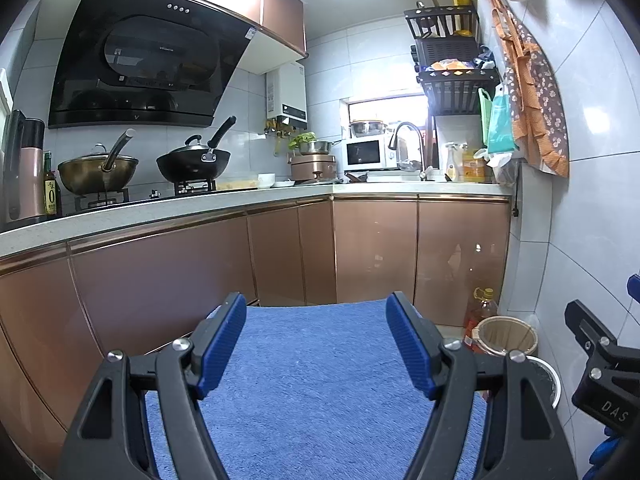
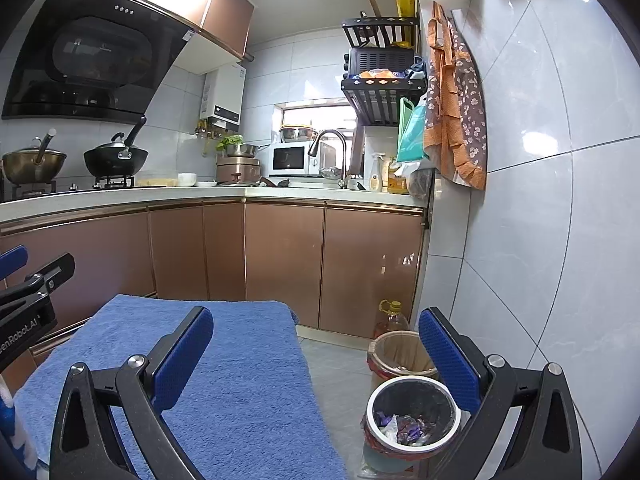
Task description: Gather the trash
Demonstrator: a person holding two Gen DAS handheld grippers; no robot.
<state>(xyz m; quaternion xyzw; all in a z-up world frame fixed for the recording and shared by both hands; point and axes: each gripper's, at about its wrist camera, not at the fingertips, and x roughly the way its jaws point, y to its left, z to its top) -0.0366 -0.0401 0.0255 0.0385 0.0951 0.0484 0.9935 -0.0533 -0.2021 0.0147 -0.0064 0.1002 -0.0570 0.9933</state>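
Left wrist view
- Left gripper (image 1: 316, 344): fingers spread wide, nothing between the blue pads; held above the blue towel (image 1: 320, 392).
- Blue towel: flat surface, bare, reaching toward the brown cabinets (image 1: 376, 248).
- Right gripper (image 1: 600, 364): seen only in part at the right edge; whether its fingers are apart cannot be told from here.
- Bins: tan-lined bin (image 1: 506, 336) on the floor at the wall, an oil bottle (image 1: 482, 306) just behind it; rim of the steel trash bin (image 1: 546, 376) shows beside the right finger.
- Counter (image 1: 240, 200): two woks on the stove, a microwave (image 1: 366, 154) near the faucet.

Right wrist view
- Right gripper (image 2: 316, 354): fingers wide apart, empty; left finger over the towel (image 2: 240, 360), right finger beside the bins.
- Steel trash bin (image 2: 412, 412): on the floor just right of the towel, dark liner, crumpled purple and white wrappers (image 2: 406, 426) lying inside.
- Tan-lined bin (image 2: 402, 354): directly behind the steel bin, touching or nearly so.
- Left gripper (image 2: 32, 292): partly visible at the left edge.
- Wall (image 2: 540, 200): grey tiles, an apron (image 2: 456, 112) hanging.
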